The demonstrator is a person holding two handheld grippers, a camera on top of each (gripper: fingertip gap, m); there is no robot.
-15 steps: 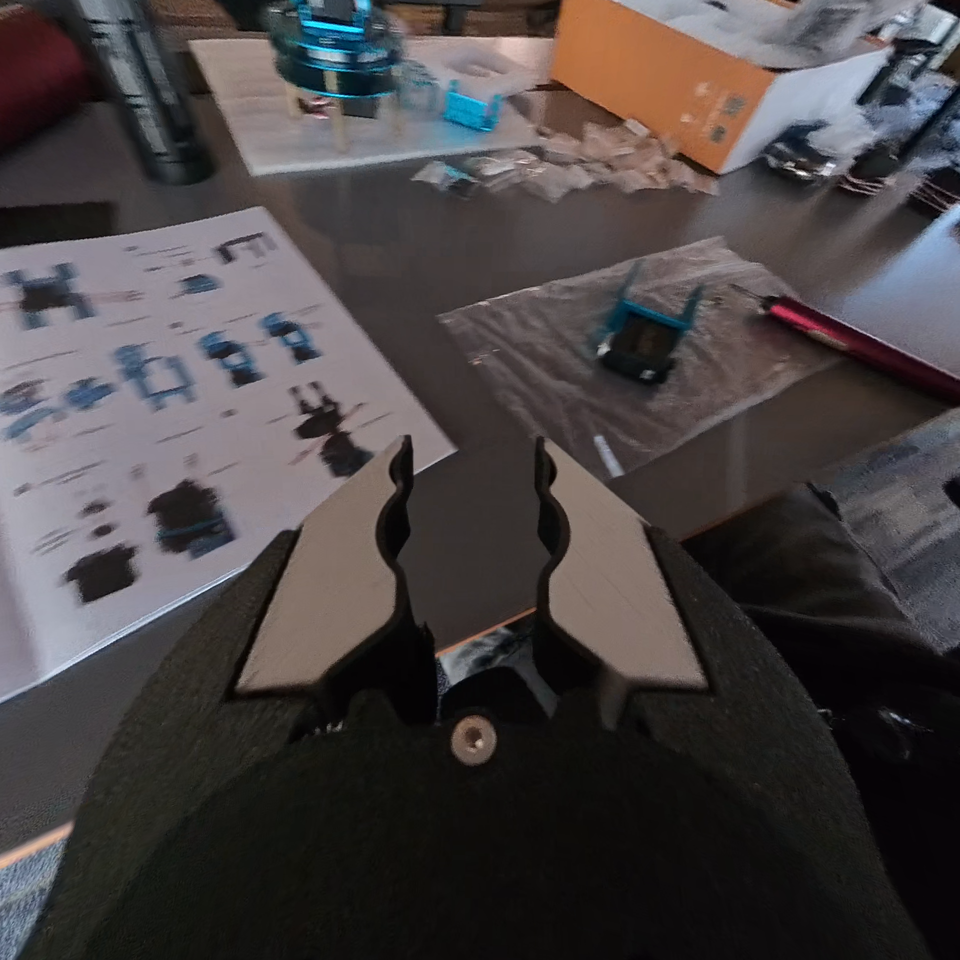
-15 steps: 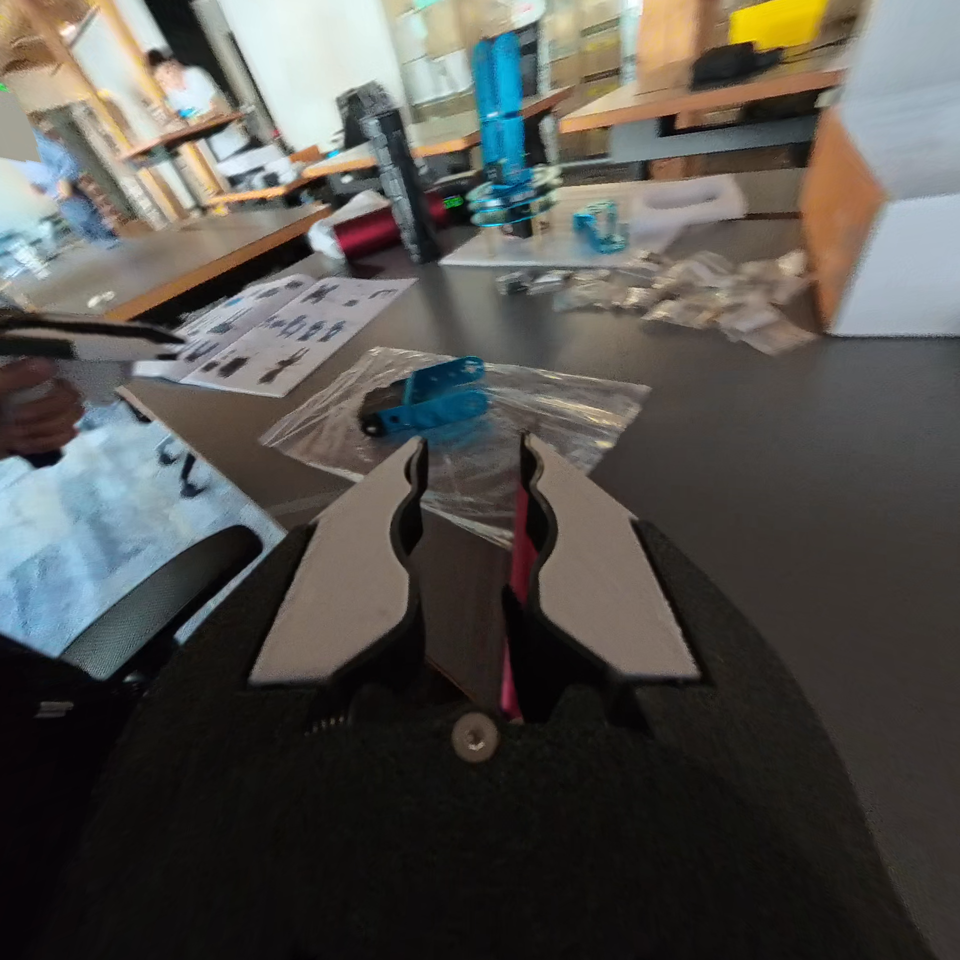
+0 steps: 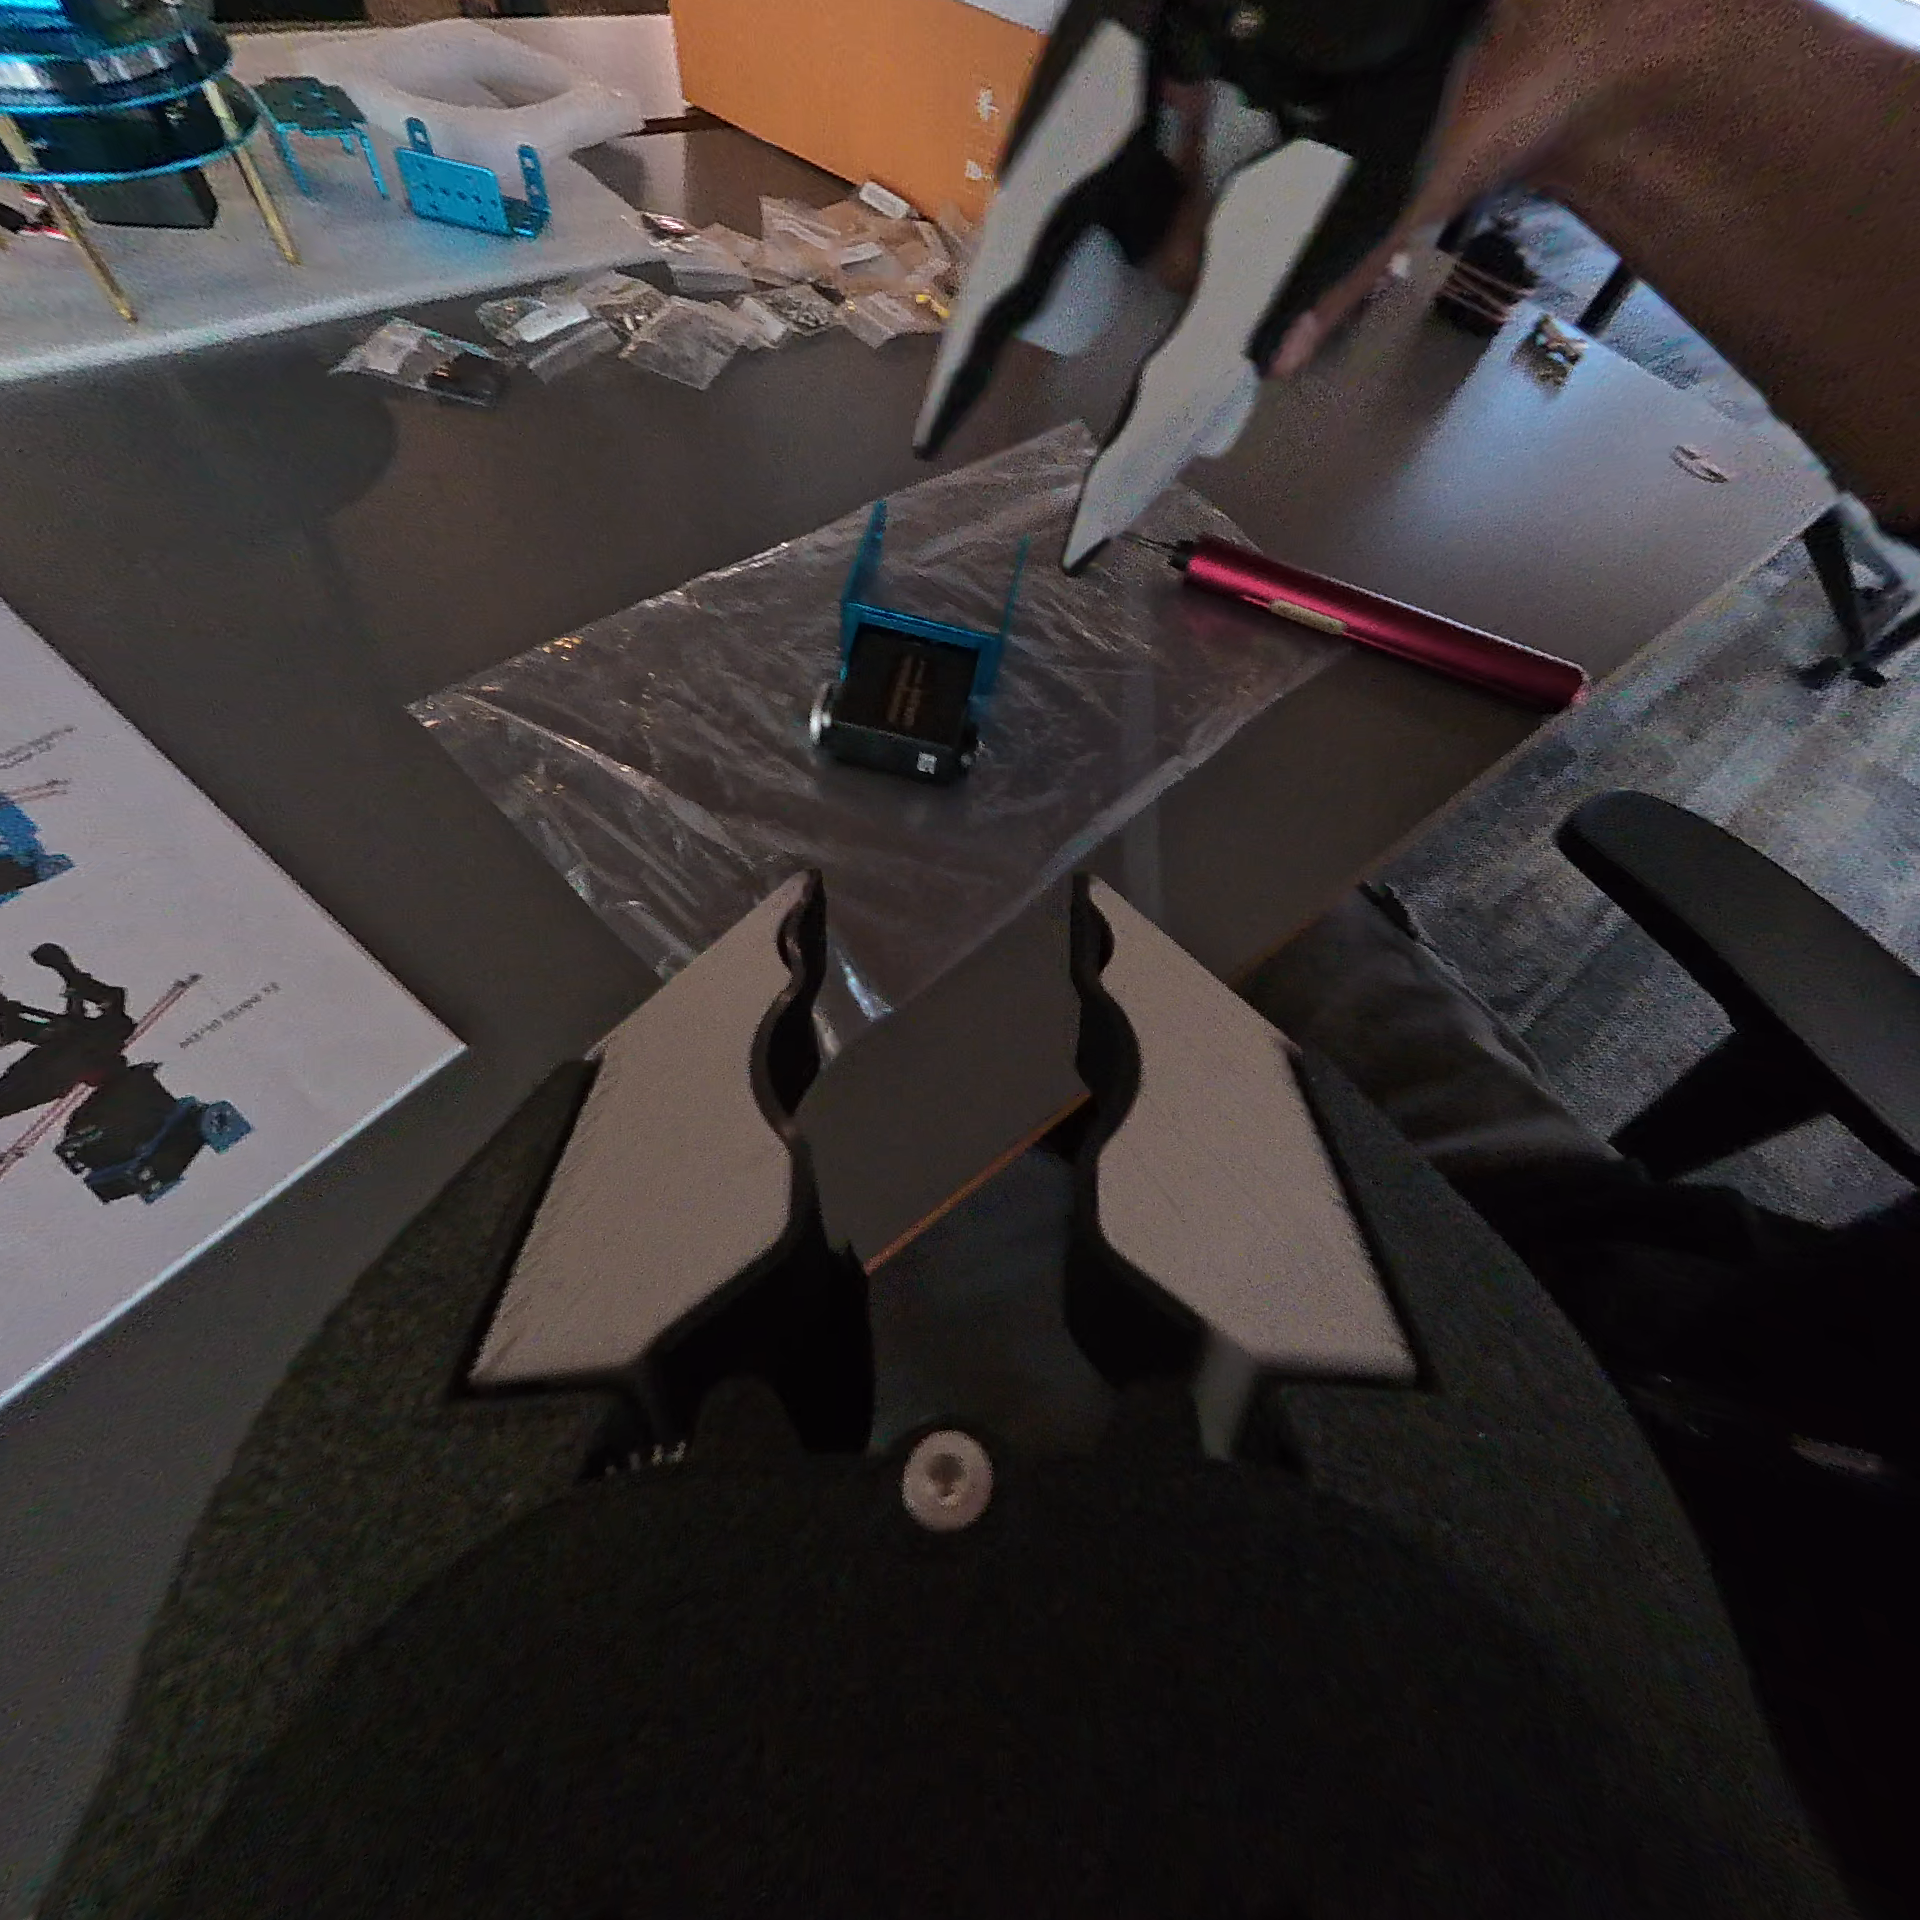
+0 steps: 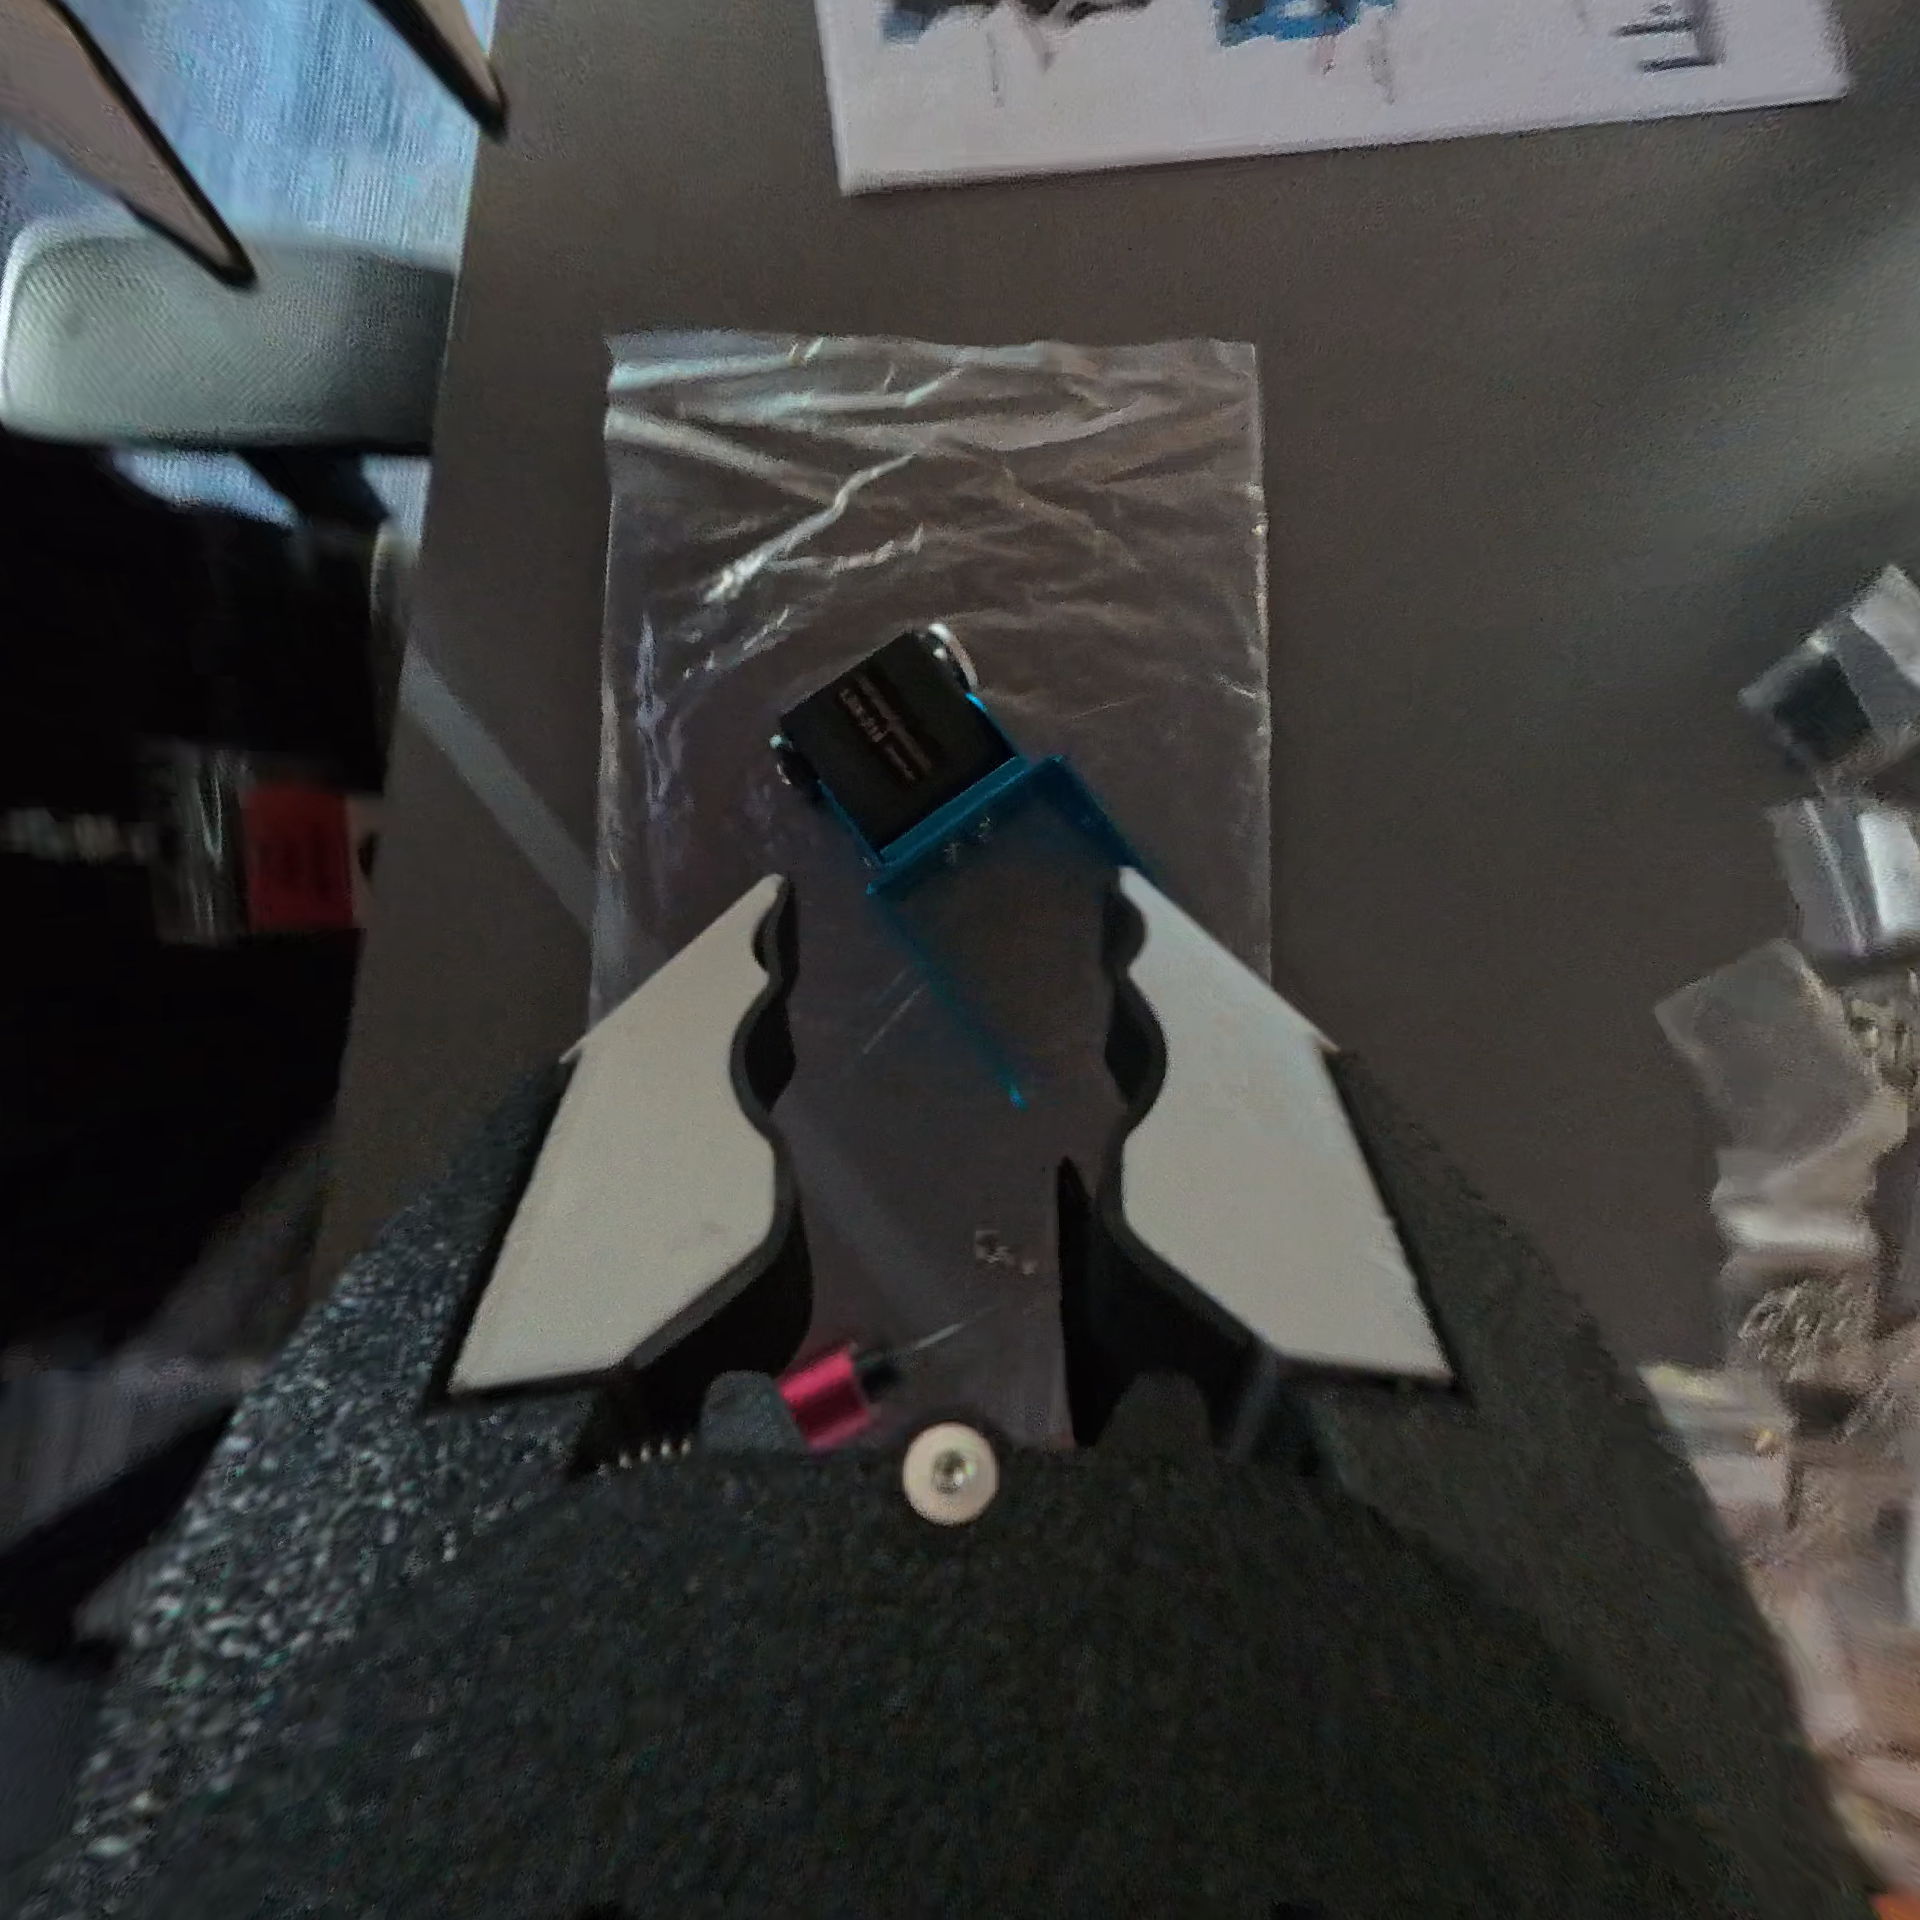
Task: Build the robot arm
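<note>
A black servo in a blue metal bracket (image 3: 909, 681) lies on a clear plastic bag (image 3: 727, 748) on the dark table; it also shows in the right wrist view (image 4: 914, 769). My left gripper (image 3: 945, 904) is open and empty, low over the bag's near edge. My right gripper (image 4: 951, 894) is open and empty, pointing down just above the bracket's arms; it shows from outside in the left wrist view (image 3: 1003, 504), above and behind the servo. A red pen-shaped screwdriver (image 3: 1371, 623) lies right of the bag; its tip shows under the right gripper (image 4: 831, 1397).
A printed instruction sheet (image 3: 135, 997) lies at the left. Several small parts bags (image 3: 665, 322), loose blue brackets (image 3: 468, 192), a blue robot base (image 3: 94, 83) and an orange and white box (image 3: 852, 94) stand at the back. A black chair (image 3: 1766, 966) stands at the right. My right fingertips sit around 15 centimeters from my left ones. The red pen-shaped screwdriver (image 3: 1371, 623) is closer to my right gripper, around 15 centimeters from its tips; the left tips are 25 centimeters off.
My right gripper has swung from a low forward look to pointing down over the servo and bracket, and its jaws stand wider. My left gripper has moved toward the bag.
</note>
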